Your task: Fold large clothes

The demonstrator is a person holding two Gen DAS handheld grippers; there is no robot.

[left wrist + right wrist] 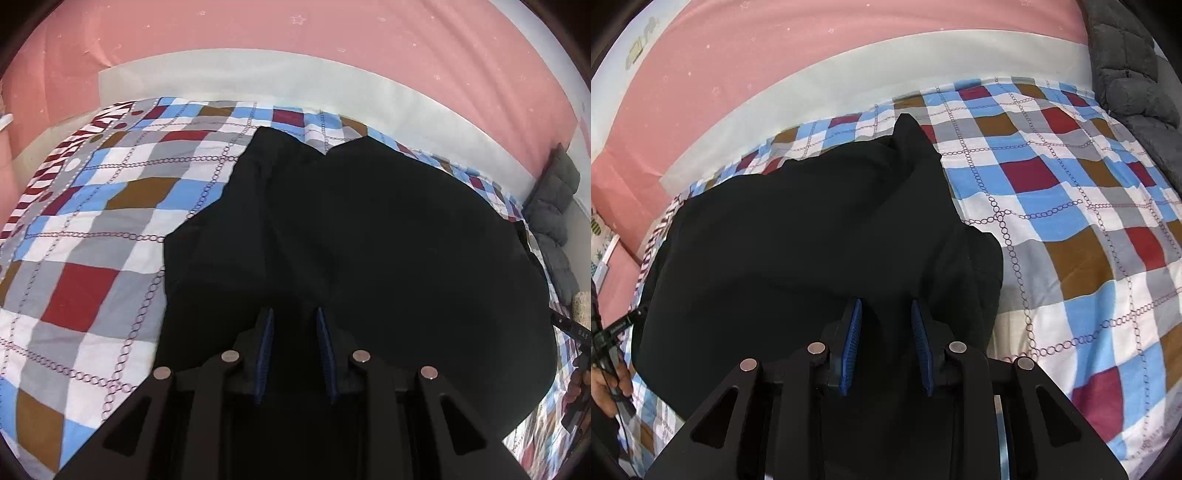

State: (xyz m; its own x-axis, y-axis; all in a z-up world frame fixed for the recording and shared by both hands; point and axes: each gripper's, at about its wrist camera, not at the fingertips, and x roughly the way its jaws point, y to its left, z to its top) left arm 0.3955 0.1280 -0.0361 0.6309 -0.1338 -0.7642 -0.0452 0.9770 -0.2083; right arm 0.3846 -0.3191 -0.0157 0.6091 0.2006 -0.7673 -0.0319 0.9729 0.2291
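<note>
A large black garment (369, 240) lies spread on the checkered bedspread (85, 229); it also fills the middle of the right wrist view (812, 240), with a pointed corner at the far end. My left gripper (294, 314) is open, its blue-padded fingers hovering over the near part of the garment with nothing between them. My right gripper (886, 306) is open too, over the garment's near right part, close to its right edge.
The bedspread (1071, 221) reaches to a white band and a pink wall (295, 33) behind. A grey quilted cushion (1126, 74) stands at the bed's right end, also in the left wrist view (554, 221). The other hand-held gripper shows at each view's edge (609, 343).
</note>
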